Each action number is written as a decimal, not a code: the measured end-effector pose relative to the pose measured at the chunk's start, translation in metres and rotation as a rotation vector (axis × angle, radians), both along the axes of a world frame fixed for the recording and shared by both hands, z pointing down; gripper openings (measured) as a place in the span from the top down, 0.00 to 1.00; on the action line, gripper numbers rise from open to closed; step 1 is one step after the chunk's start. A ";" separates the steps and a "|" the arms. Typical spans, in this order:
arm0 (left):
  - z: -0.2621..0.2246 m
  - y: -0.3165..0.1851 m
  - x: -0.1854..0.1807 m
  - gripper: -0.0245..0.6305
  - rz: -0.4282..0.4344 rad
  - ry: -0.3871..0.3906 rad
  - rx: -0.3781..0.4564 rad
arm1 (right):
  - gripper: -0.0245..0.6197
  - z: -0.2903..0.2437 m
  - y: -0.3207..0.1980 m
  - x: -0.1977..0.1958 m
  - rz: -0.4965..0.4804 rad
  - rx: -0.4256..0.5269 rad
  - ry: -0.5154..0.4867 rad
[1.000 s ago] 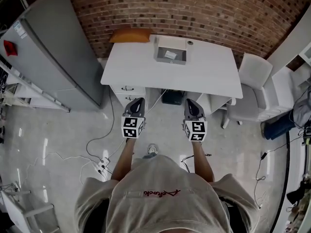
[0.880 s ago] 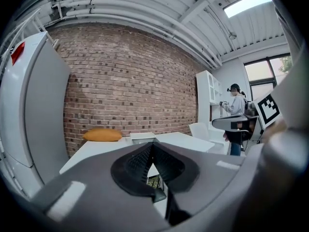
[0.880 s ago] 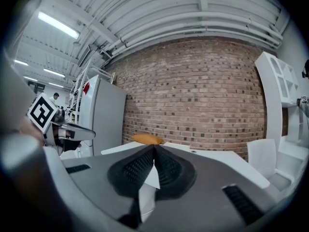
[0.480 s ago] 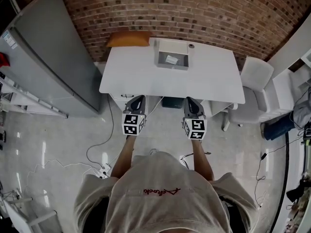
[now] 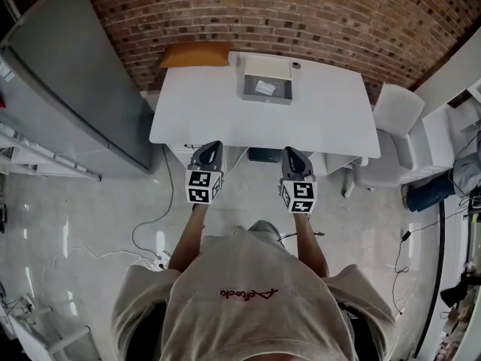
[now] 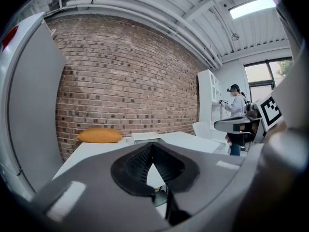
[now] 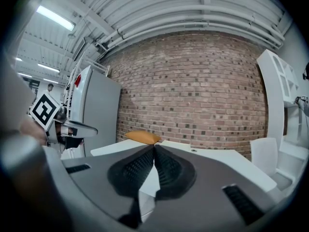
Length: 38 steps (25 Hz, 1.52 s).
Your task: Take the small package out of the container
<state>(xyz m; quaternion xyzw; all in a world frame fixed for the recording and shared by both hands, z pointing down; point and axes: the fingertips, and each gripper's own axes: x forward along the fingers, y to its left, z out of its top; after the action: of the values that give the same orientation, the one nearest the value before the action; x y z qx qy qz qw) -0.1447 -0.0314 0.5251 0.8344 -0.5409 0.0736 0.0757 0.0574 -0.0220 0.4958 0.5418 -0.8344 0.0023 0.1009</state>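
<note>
A grey open container (image 5: 266, 81) stands at the far edge of the white table (image 5: 225, 119), with a small pale package (image 5: 264, 88) lying inside it. My left gripper (image 5: 210, 152) hovers at the table's near edge, shut and empty, its tips touching (image 6: 152, 145). My right gripper (image 5: 291, 154) is level with it to the right, also shut on nothing (image 7: 154, 148). Both are well short of the container. In the left gripper view only the container's rim (image 6: 145, 137) shows; the package is hidden there.
An orange cushion (image 5: 195, 54) lies at the table's far left corner against the brick wall. A grey refrigerator (image 5: 60, 89) stands to the left, a white chair (image 5: 394, 119) to the right. Cables and a power strip (image 5: 159, 258) lie on the floor. A person (image 6: 236, 105) stands far right.
I have walked closer to the table. Both grippers have come forward to its near edge, staying shut and side by side.
</note>
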 end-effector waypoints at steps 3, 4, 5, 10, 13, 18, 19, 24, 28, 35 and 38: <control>0.003 -0.002 -0.002 0.95 0.000 -0.003 -0.003 | 0.95 0.002 -0.002 0.002 0.008 0.000 0.002; 0.004 -0.002 -0.003 0.95 0.002 -0.004 -0.005 | 0.95 0.003 -0.002 0.002 0.011 -0.001 0.003; 0.004 -0.002 -0.003 0.95 0.003 -0.005 -0.008 | 0.95 0.003 -0.002 0.002 0.013 -0.003 0.004; 0.006 -0.002 -0.005 0.95 0.012 -0.011 -0.017 | 0.95 0.002 -0.005 0.001 0.019 -0.006 0.002; 0.010 -0.001 -0.007 0.95 0.010 -0.011 -0.020 | 0.95 0.006 -0.004 -0.001 0.013 -0.010 0.003; 0.012 -0.008 -0.004 0.95 0.015 -0.019 -0.021 | 0.95 0.012 -0.009 -0.003 0.004 -0.014 -0.002; 0.012 -0.010 -0.004 0.95 0.017 -0.021 -0.022 | 0.95 0.012 -0.011 -0.004 0.002 -0.016 -0.002; 0.013 -0.026 0.000 0.95 0.019 -0.025 -0.024 | 0.95 0.014 -0.028 -0.004 -0.004 -0.017 0.004; 0.015 -0.048 0.005 0.95 0.020 -0.026 -0.025 | 0.95 0.019 -0.049 0.002 -0.003 -0.021 0.008; 0.012 -0.105 0.021 0.95 0.023 -0.032 -0.019 | 0.95 0.017 -0.106 0.018 0.005 -0.012 0.000; 0.010 -0.131 0.028 0.95 0.017 -0.029 -0.024 | 0.95 0.013 -0.135 0.025 0.001 -0.012 -0.001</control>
<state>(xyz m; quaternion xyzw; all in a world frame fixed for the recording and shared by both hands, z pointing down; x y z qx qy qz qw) -0.1171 -0.1628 0.5351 0.8368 -0.5340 0.0929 0.0772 0.0827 -0.1565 0.5085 0.5415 -0.8342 0.0077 0.1039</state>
